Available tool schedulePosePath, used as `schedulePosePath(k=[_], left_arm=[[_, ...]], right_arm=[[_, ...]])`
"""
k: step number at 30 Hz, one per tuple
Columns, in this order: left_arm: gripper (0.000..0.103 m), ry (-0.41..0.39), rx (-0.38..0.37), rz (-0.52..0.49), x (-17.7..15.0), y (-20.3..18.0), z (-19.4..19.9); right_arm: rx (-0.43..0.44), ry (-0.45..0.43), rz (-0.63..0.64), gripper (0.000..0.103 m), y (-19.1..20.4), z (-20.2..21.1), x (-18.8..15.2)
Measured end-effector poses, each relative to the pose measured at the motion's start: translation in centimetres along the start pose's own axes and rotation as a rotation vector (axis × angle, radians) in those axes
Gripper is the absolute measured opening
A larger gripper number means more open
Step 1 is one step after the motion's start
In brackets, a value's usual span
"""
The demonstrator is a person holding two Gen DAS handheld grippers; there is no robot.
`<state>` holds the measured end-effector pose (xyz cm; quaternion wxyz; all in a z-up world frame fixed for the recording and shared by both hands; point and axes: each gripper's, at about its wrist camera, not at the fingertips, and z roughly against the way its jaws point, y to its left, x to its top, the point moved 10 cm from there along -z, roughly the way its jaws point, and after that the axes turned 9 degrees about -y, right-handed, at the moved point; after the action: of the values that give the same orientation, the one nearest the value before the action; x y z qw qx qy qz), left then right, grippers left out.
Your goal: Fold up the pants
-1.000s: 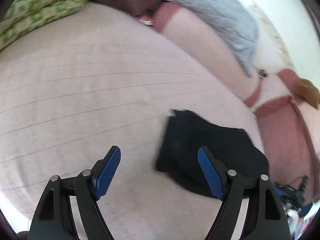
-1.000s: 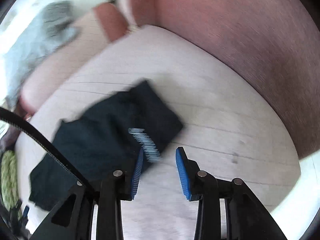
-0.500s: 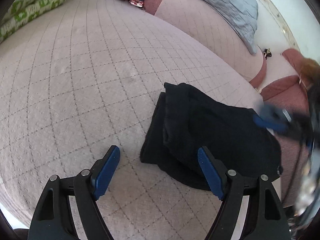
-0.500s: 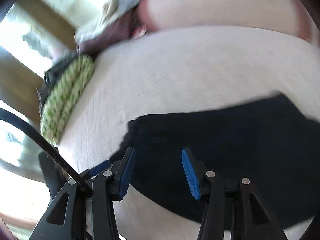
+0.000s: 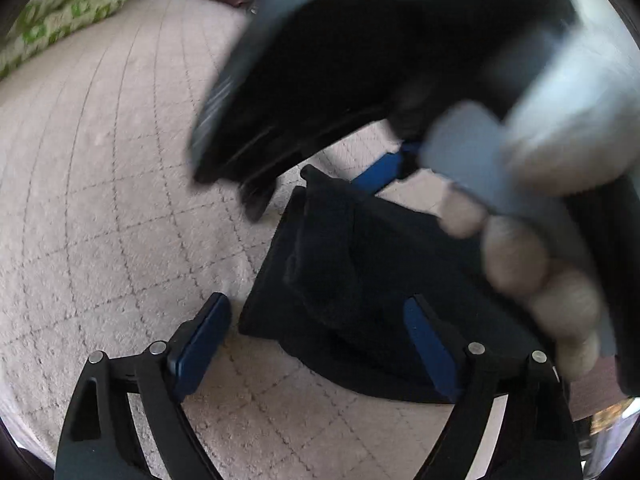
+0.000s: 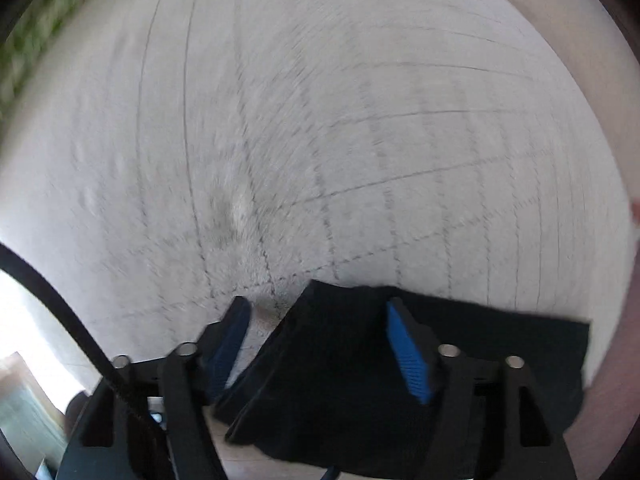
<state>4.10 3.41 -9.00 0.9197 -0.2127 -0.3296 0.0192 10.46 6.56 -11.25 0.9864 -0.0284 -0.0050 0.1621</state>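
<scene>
Two grippers opening, nothing gripped | left gripper [image 5: 316,336], right gripper [image 6: 316,344]: wide, each straddling an edge corner | black pants [image 5: 360,280]: folded, lower centre-right on quilted bedspread [image 5: 100,180], long axis running lower right

Quilted bed cover [image 5: 100,208] lies bare to the left of the folded pants [image 5: 360,288]. On the right, the right gripper [image 5: 320,80] and the hand [image 5: 540,272] holding it block passage above the pants. Green patterned bedding [image 5: 68,8] bounds the far left edge.

Both wrist views look down (close) on pants [image 5: 360,280].
</scene>
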Motion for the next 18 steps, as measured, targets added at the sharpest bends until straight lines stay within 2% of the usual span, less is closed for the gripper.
schedulePosePath(k=[1,2,3,4,5,6,7,11,14,18], left_arm=[[0.084,0.0,0.018,-0.027,-0.1,-0.2,-0.1],[0.077,-0.002,0.019,-0.033,0.0,-0.3,0.0],[0.041,0.004,-0.002,-0.038,0.1,-0.7,-0.1],[0.013,0.048,-0.073,-0.02,-0.2,-1.2,-0.4],[0.013,0.098,-0.127,0.033,-0.7,-1.3,-0.9],[0.013,0.095,-0.138,0.065,-0.7,-1.1,-1.0],[0.013,0.094,-0.148,0.068,-0.5,-1.3,-0.8],[0.013,0.076,-0.218,0.078,-0.1,-3.2,0.5],[0.013,0.08,-0.275,0.067,0.2,-6.0,1.1],[0.013,0.078,-0.31,0.014,-0.3,-10.7,1.0]], right_arm=[[-0.031,-0.012,0.033,0.081,0.3,-0.3,0.2],[-0.042,-0.025,0.062,0.08,0.5,-0.4,0.3],[-0.012,-0.037,0.068,0.072,0.8,-0.3,0.3],[0.013,-0.043,0.064,0.057,1.0,0.0,0.3],[-0.008,-0.068,0.08,0.045,0.6,0.4,0.1],[-0.026,-0.079,0.087,0.029,-0.1,0.8,-0.2],[-0.026,-0.09,0.083,0.025,-0.7,1.2,-0.4],[0.0,-0.213,0.063,0.022,-2.2,3.7,-2.5],[0.041,-0.298,0.019,0.022,-3.7,5.9,-4.5],[0.105,-0.391,-0.097,0.022,-8.4,8.2,-7.6]])
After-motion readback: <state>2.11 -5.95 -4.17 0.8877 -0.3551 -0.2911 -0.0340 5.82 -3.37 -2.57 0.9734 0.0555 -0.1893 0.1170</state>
